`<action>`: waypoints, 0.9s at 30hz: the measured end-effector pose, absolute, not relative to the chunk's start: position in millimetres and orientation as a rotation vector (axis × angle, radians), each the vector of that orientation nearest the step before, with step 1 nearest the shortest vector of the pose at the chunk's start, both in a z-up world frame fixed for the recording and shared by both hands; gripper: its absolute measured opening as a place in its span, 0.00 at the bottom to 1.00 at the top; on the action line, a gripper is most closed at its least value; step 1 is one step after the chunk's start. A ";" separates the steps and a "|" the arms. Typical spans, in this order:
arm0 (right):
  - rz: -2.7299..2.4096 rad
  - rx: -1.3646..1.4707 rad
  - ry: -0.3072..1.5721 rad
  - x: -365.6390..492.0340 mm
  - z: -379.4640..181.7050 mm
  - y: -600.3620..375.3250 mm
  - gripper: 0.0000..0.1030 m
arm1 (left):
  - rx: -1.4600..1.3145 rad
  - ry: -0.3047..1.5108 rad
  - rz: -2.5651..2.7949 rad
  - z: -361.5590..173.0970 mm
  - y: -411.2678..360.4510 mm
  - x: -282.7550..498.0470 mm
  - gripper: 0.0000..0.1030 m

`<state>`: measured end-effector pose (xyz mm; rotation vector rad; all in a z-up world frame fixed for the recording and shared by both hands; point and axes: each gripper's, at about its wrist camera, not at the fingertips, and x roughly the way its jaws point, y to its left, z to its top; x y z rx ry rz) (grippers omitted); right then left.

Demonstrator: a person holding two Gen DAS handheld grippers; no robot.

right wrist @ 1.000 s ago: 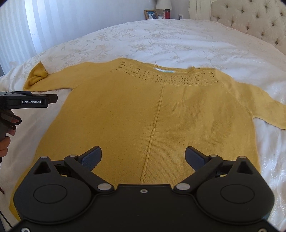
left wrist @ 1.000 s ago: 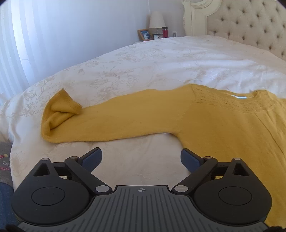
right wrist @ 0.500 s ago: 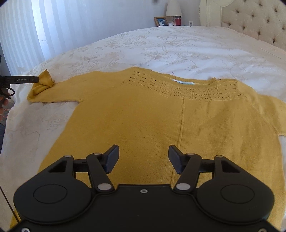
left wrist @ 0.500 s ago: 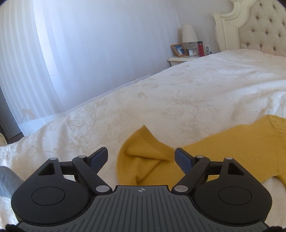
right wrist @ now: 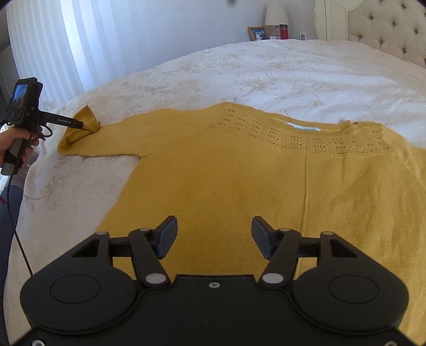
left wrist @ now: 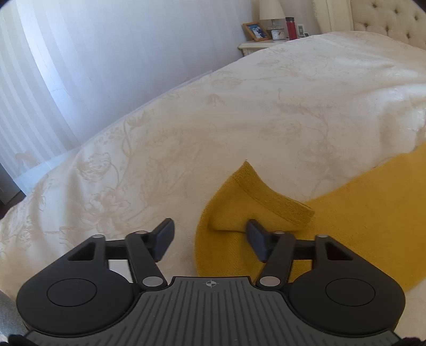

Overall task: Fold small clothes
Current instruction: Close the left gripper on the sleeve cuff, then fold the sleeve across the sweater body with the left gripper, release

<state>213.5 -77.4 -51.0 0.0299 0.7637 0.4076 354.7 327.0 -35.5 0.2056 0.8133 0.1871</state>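
sweater point(right wrist: 266, 186) whole in right view | left claw point(left wrist: 210, 239) released at cuff point(left wrist: 266, 197) | right claw point(right wrist: 214, 237) released

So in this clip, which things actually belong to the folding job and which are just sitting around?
Part of the job:
- yellow sweater, spread flat on the bed
- its folded-over cuff
- left gripper, open at the cuff
- right gripper, open over the sweater's body

Just lying about:
- lamp
- picture frame
- red bottle
- headboard
- curtain
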 end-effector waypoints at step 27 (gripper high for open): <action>0.286 0.258 0.739 162.9 -53.0 -186.7 0.64 | -0.022 0.520 -0.339 89.3 52.0 346.2 0.04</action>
